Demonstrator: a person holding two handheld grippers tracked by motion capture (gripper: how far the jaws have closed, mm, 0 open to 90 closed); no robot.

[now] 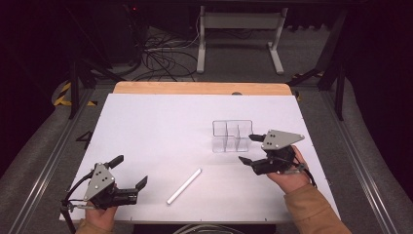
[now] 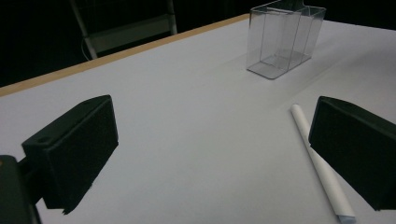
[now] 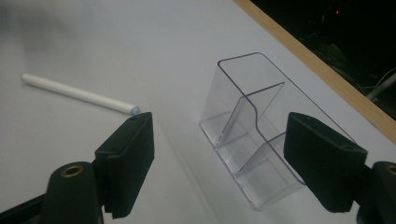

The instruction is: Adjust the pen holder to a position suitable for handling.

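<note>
A clear plastic box (image 1: 232,136) with an inner divider stands upright right of the table's middle. A white stick (image 1: 184,186) lies flat and diagonal near the front edge. My right gripper (image 1: 248,148) sits just right of the box, jaws apart and pointing at it. In the right gripper view the box (image 3: 252,135) lies ahead between the open jaws (image 3: 219,140), with no pad pressing on it, and the stick (image 3: 77,93) lies beyond at the left. My left gripper (image 1: 130,171) rests open at the front left. In its view (image 2: 210,135) the stick (image 2: 317,163) runs beside the right jaw, and the box (image 2: 285,39) stands far off.
The white table top (image 1: 160,126) has a wooden strip (image 1: 195,88) along its far edge. Beyond it stand a white frame (image 1: 238,34) and loose cables (image 1: 160,58) on the floor. Metal rails (image 1: 46,161) flank the table.
</note>
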